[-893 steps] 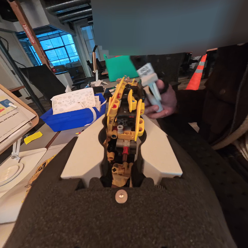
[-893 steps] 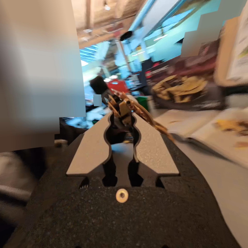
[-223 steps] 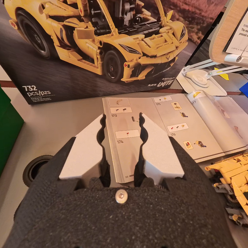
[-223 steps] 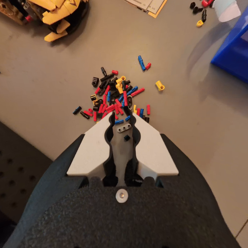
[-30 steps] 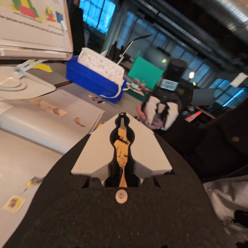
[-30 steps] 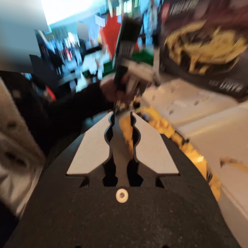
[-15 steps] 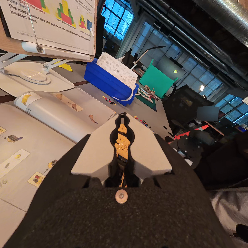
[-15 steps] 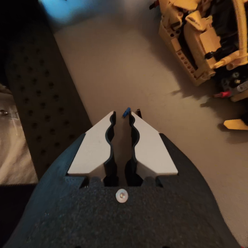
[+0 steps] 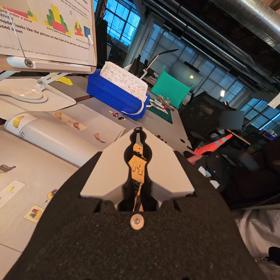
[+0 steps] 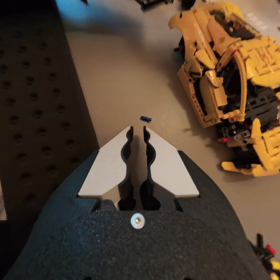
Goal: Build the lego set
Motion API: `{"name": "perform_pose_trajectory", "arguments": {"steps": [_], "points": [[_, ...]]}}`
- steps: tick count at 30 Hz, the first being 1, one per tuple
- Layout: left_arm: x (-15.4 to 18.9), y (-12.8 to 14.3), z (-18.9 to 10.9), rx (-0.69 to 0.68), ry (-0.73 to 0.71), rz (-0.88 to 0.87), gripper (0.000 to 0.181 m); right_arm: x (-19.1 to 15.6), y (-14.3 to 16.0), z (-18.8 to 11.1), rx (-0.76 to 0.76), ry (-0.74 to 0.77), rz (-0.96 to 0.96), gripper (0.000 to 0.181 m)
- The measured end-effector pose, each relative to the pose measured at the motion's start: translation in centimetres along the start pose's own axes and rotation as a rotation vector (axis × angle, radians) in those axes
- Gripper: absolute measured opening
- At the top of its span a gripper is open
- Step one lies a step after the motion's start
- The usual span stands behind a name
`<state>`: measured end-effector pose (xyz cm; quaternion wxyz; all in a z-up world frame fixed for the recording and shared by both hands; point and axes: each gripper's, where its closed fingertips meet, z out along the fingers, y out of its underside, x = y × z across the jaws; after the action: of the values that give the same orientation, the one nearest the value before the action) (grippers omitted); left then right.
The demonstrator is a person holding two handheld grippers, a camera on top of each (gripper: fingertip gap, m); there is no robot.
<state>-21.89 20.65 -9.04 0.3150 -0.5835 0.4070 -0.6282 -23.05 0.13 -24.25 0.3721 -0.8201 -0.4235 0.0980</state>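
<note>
1. Since half a second ago, the right gripper (image 10: 138, 128) has drawn back from the blue pin (image 10: 146, 118); its fingers stand narrowly apart, empty.
2. That pin lies loose on the bench (image 10: 121, 75), apparently awaiting pickup.
3. Beyond it sits the yellow car model (image 10: 227, 84).
4. Left gripper (image 9: 138, 129) pinches a small black piece (image 9: 137, 129), fingers nearly closed.

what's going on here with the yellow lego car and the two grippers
A person is building a lego car with a gripper in each hand. The left gripper has its jaws shut on a tiny black piece at the tips, held above the open instruction booklet. The right gripper, jaws slightly apart and empty, hangs over the table just short of a small blue pin. The half-built yellow car lies to the right of it.
</note>
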Motion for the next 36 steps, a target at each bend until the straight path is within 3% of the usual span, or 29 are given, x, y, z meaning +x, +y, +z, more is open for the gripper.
{"name": "perform_pose_trajectory", "arguments": {"steps": [4, 6, 11, 14, 19, 27, 33, 36], "points": [[1.0, -0.1, 0.0, 0.003, 0.055, 0.019, 0.003, 2.4, -1.0, 0.2, 0.094, -0.037, -0.182, 0.008], [2.0, -0.2, -0.1, 0.010, 0.115, 0.025, 0.003, 2.7, -1.9, 0.7, 0.177, -0.152, -0.262, 0.008], [2.5, -0.1, -0.6, -0.008, 0.150, 0.045, 0.003, 1.4, -2.3, 2.5, 0.103, -0.541, -0.316, 0.031], [2.1, -0.1, -0.9, -0.011, 0.137, 0.050, 0.003, 0.4, -2.6, 3.0, 0.054, -0.672, -0.325, 0.034], [2.2, -0.2, -1.0, -0.011, 0.137, 0.060, 0.003, 0.3, -2.1, 3.6, 0.040, -0.642, -0.392, 0.029], [2.5, -0.3, -1.0, -0.007, 0.142, 0.062, 0.003, -0.8, -0.9, 2.4, 0.001, -0.652, -0.323, 0.026], [2.7, -0.6, -1.1, 0.006, 0.148, 0.068, 0.003, -0.6, -2.4, 2.8, 0.103, -0.547, -0.394, 0.027], [2.9, -0.4, -0.9, 0.000, 0.155, 0.070, 0.003, -1.2, -2.5, 3.6, 0.090, -0.596, -0.394, 0.028]]}}
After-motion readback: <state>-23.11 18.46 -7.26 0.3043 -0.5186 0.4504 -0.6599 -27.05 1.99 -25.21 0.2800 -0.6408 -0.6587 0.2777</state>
